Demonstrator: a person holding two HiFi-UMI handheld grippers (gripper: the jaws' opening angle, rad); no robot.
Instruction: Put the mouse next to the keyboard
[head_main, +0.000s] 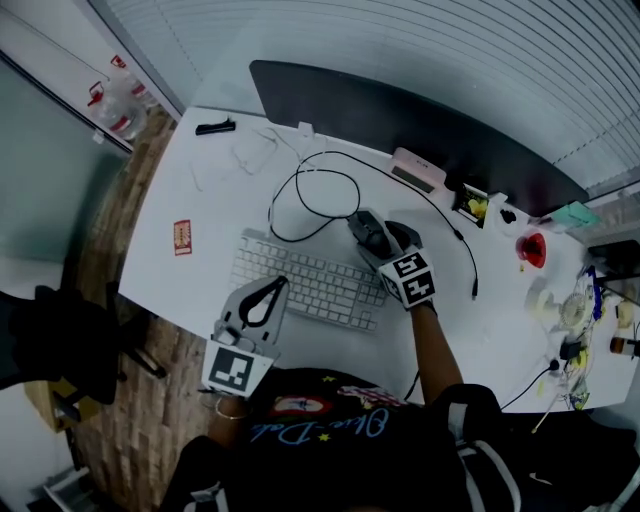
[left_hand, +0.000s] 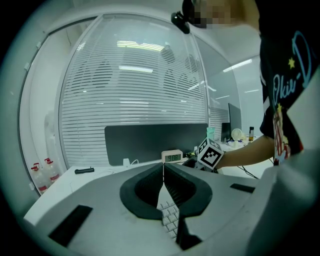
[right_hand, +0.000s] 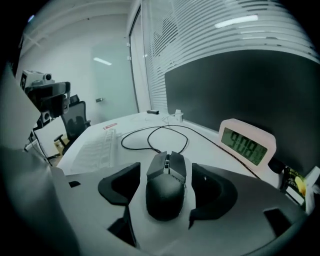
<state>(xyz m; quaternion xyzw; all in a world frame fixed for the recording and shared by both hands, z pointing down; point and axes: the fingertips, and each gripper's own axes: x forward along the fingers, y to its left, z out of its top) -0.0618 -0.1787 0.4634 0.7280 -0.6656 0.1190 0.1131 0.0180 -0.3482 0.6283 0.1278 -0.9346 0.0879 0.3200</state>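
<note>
From the head view, the black mouse (head_main: 366, 230) sits on the white desk (head_main: 200, 200) just off the far right corner of the keyboard (head_main: 300, 285). My right gripper (head_main: 388, 248) is at the mouse, while my left gripper (head_main: 278, 286) hovers over the keyboard's near edge, farther from it.

In the left gripper view, my left gripper (left_hand: 163, 175) has its jaws pressed together on nothing, with keys of the keyboard (left_hand: 169, 219) below.

In the right gripper view, my right gripper (right_hand: 167, 172) straddles the mouse (right_hand: 165, 192). Its jaws are spread, with a sliver of desk showing on each side, so I'm not clamping it. Its long axis runs straight along my jaws, buttons pointing away, and the keyboard (right_hand: 97, 145) lies to its left.
</note>
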